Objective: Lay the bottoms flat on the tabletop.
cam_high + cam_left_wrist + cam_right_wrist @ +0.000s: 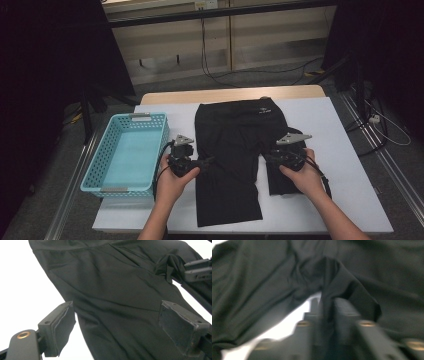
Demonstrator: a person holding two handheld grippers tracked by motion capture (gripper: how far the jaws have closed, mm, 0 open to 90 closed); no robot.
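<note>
Shorts: a pair of black shorts [235,145] lies flat on the white tabletop [330,125], waistband toward the far edge, legs toward the person.
Near leg: the leg on the left side of the high view lies full length and reaches close to the tabletop's near edge.
Other leg: the leg on the right side of the high view is bunched and lifted where the right claw has it.
Left claw: the left claw [207,161] rests at the left edge of the shorts, its jaws spread wide with the fabric lying between them; the pads [62,322] do not press on the cloth.
Right claw: the right claw [325,308] is pinching a raised fold of the shorts, its jaws drawn close with the cloth between them; the right gripper view is blurred.
Basket: a light blue basket [150,122] sits on the tabletop's left side, just beside the left hand [175,182].
Hands: the right hand [306,180] grips its tool over the right leg of the shorts.
</note>
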